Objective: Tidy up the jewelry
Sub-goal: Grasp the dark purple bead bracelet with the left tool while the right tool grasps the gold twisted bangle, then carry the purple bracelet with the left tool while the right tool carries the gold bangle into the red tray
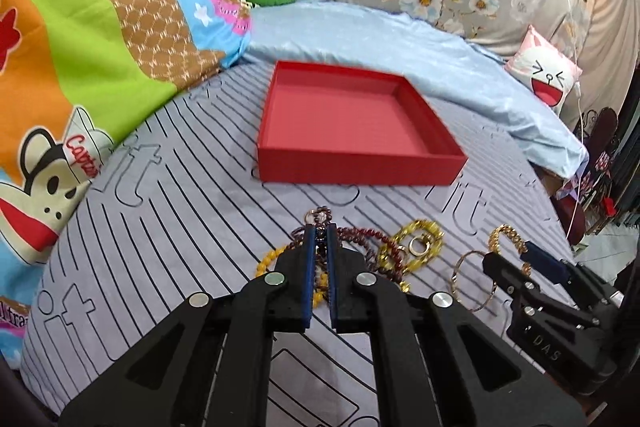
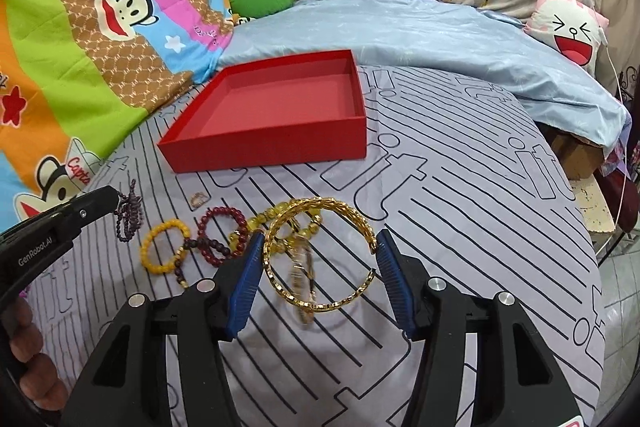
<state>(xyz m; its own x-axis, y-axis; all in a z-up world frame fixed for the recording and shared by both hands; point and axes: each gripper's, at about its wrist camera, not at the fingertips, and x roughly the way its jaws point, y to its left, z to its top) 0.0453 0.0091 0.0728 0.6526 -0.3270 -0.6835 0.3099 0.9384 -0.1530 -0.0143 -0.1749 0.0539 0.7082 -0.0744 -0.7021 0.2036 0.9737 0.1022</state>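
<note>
Pinching dark bead strand, left gripper nearly closed (right gripper clamps gold bangle).

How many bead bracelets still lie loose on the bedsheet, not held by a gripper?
3: an amber one on the left, a dark red one beside it, a pale yellow one behind the gold bangle. Others may be hidden.

A plain red box is seen at frame centre on a grey sheet lined in black — gold bangle, yellow and maroon beads lower down.
</note>
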